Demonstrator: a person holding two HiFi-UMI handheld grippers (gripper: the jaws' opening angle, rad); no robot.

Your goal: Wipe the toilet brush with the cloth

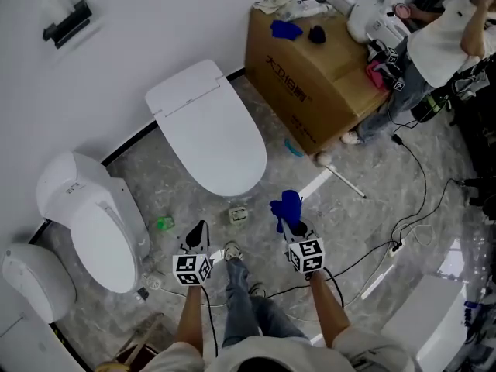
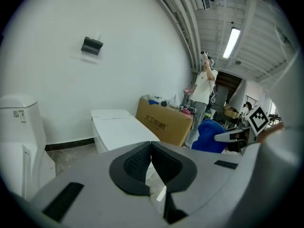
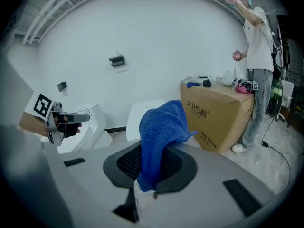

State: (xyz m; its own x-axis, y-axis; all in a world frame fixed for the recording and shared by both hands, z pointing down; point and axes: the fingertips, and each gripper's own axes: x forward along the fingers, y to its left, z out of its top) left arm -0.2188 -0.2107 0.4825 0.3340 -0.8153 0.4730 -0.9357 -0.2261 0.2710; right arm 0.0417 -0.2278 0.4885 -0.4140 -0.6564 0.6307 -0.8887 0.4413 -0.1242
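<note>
The toilet brush lies on the floor by the cardboard box, handle slanting rightward, just ahead-right of the right tool clamping the blue cloth, farther from the closed, empty left tool.

The person wears a pale short-sleeved top, blue-grey jeans and light shoes. The left tongs and right tongs have grey bodies with black ribbed pads. Each carries a cube of black-and-white square markers and trails a thin black cable.
</note>
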